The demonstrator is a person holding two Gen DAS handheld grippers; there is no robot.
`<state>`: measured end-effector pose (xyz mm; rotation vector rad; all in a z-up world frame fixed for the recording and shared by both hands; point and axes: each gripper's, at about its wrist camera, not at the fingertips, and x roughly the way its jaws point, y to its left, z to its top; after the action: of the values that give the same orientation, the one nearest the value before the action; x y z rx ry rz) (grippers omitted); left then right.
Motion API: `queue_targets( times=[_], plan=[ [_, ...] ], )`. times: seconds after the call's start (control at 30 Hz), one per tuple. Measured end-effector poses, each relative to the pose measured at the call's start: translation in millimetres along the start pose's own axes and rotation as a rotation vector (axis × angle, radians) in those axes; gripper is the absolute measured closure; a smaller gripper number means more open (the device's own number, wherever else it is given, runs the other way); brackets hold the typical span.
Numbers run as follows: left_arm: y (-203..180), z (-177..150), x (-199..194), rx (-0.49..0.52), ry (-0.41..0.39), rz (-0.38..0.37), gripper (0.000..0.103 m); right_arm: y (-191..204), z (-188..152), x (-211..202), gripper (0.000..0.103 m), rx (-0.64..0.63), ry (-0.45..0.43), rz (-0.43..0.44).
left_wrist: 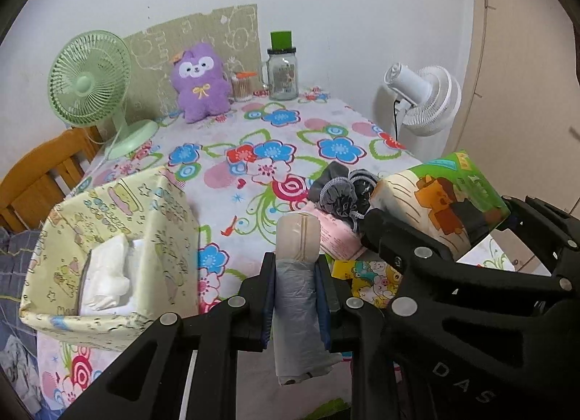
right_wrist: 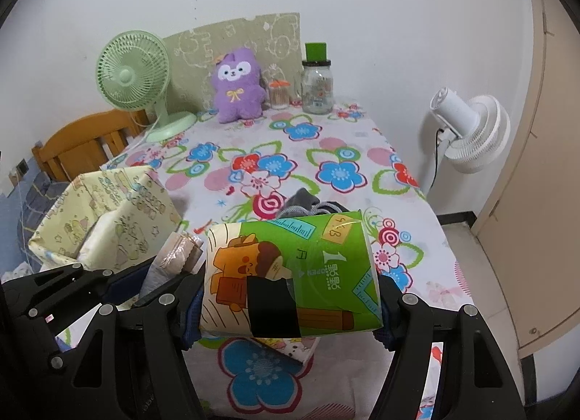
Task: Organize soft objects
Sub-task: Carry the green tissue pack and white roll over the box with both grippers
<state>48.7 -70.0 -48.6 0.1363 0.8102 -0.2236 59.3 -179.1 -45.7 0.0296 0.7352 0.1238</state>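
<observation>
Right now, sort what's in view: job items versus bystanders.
Job items:
- grey bag roll, in left gripper
- green tissue pack, in right gripper
- yellow fabric bin
- grey socks
- pink pack

Bystanders:
- green fan
- purple plush
- glass jar
- white fan

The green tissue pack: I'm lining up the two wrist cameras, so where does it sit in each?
Left wrist: green tissue pack at right edge, clamped in the right gripper.
Right wrist: green tissue pack at lower centre, filling the jaws.
Shared landmark: purple plush at the table's far end.
</observation>
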Motion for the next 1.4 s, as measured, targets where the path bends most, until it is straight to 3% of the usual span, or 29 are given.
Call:
queue_targets(
  times=[0.67, 1.4],
  plan=[
    [23, 4, -41, 0.001, -0.068, 0.037, 0.084, 42, 16, -38, 0.029, -0.061, -0.066, -0.007],
    [86, 10, -46, -0.048, -0.070, 0.073, 0.084, 104, 43, -22, 0.029, -0.121, -0.053, 0.024]
  ],
)
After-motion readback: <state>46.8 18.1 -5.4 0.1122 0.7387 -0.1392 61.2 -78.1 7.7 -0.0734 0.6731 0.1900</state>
